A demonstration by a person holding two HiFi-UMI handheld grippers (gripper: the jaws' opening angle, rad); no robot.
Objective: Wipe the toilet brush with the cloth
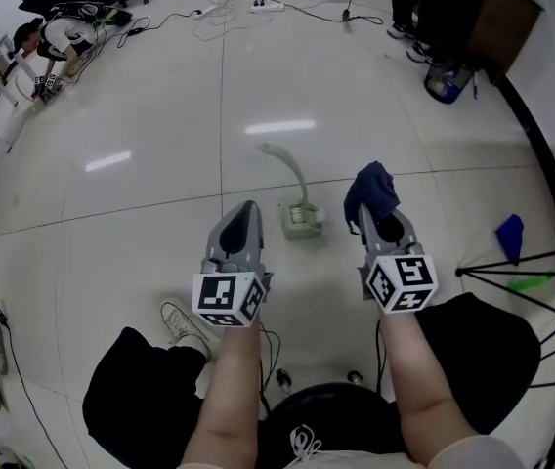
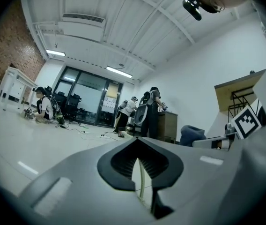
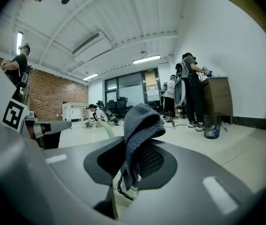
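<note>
Two grippers, head view: we hold the left gripper and the right gripper side by side over the glossy tiled floor, marker cubes toward us, forearms bare.
Brush, head view: the toilet brush stands in its holder on the floor, btwn the two gripper tips and a bit beyond them. Its pale handle rises and curves off to the left. It touches neither gripper.
Cloth, head view: a dark blue cloth is bunched at the right gripper's tip, just right of the holder. We can't tell if it brushes the holder.
Surroundings, head view: a small blue bin sits far right by a dark cabinet. A power strip w/ cables lies at the top, and a shoe is near our knee.
Jaws, left gripper view: only a narrow slit apart and released, w/ nothing gripped. Through the slit we see the thin brush handle beyond the jaws, no contact.
Background, left gripper view: the cloth and the right gripper's marker cube are at the right edge. People w/ backpacks stand by a cabinet.
Jaws, right gripper view: clenched on the cloth. A fold stands up above the tips and a frayed end hangs down btwn the jaws.
Background, right gripper view: the top of the brush handle shows left of the cloth, apart from it. The left gripper is at the left edge, w/ a brick wall behind it. The bin is on the floor by the standing people.
</note>
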